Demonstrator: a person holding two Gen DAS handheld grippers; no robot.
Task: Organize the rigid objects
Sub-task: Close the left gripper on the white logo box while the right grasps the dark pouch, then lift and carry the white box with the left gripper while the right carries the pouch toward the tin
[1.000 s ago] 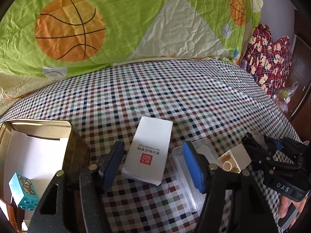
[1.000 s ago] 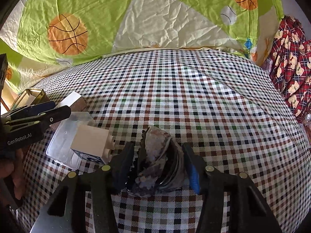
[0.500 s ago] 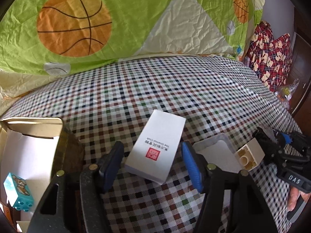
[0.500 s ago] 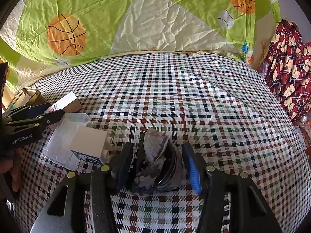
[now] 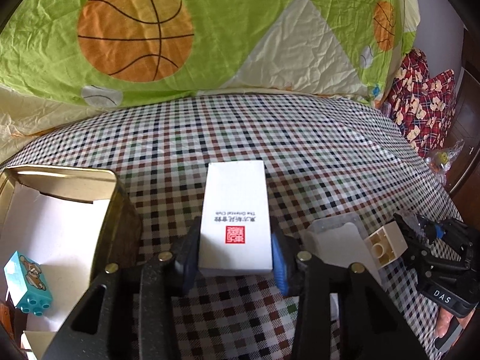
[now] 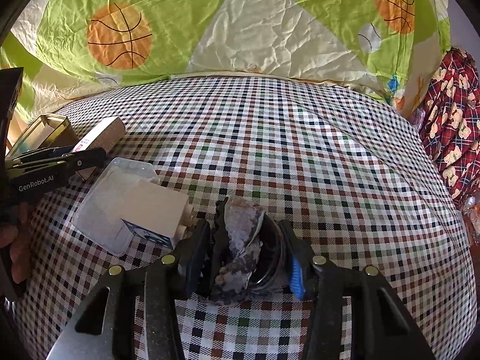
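White box [image 5: 235, 219] on the checked cloth [image 5: 300, 156], now square between my left gripper [image 5: 235, 255] pads; half a second back it lay askew with the jaws wide of it. The jaws are closing and both pads look to be pressing its long sides, so I judge the grip made and the box ready to lift toward the tin [image 5: 60, 186] just to its left, where a teal block [image 5: 27, 285] already sits.

Right gripper [image 6: 246, 258]: jaws closing around a grey crumpled lump [image 6: 240, 240]. Left pad touches it; at the right pad I cannot tell contact. It sits where it did.

Cream block [image 6: 156, 213] rests on the clear lid [image 6: 114, 198], beside the lump, untouched.
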